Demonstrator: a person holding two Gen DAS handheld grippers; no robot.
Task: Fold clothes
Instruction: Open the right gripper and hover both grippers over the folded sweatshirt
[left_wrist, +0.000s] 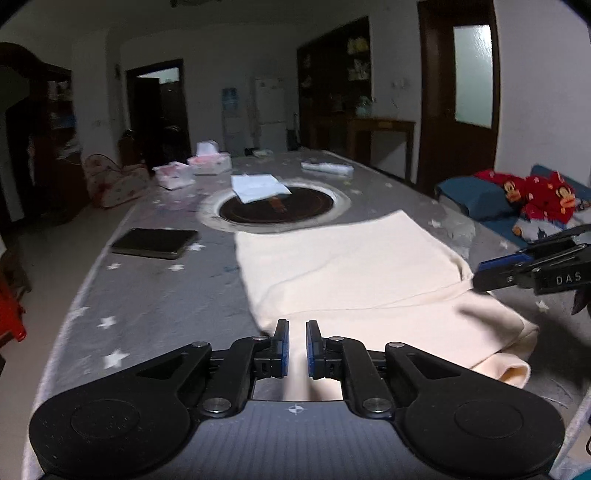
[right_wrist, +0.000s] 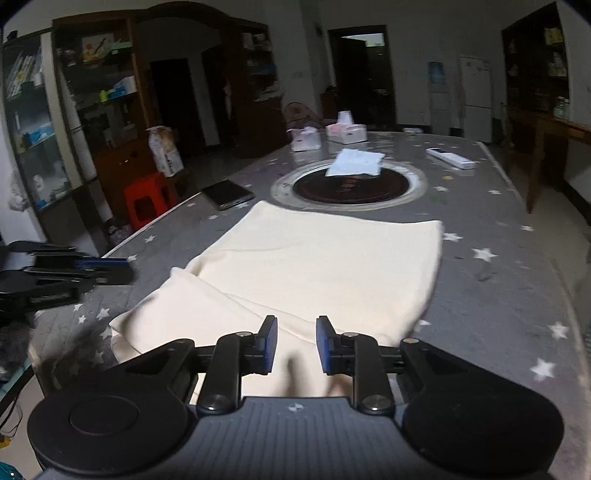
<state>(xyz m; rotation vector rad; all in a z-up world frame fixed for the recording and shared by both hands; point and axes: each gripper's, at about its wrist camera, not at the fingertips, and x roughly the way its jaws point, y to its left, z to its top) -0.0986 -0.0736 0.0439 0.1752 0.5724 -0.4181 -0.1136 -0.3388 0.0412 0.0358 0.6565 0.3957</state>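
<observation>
A cream garment (left_wrist: 351, 266) (right_wrist: 317, 266) lies flat on the grey star-print tablecloth (left_wrist: 155, 295), with one layer folded over another near the front edge. My left gripper (left_wrist: 297, 349) hovers over the garment's near left edge. Its jaws are a narrow gap apart with nothing pinched; cloth shows below the gap. The right wrist view shows it side-on (right_wrist: 118, 269), left of the cloth and apart from it. My right gripper (right_wrist: 295, 345) is open above the garment's near edge, holding nothing. In the left wrist view its tip (left_wrist: 484, 275) sits beside the fold's right corner.
Behind the garment is a round dark inset (left_wrist: 275, 208) with white paper (left_wrist: 258, 186) across it. A black notebook (left_wrist: 155, 242) lies to the left, tissue boxes (left_wrist: 208, 162) and a remote (right_wrist: 448, 158) further back. A red stool (right_wrist: 147, 197) and cabinets stand left; red printed clothing (left_wrist: 543, 201) lies right.
</observation>
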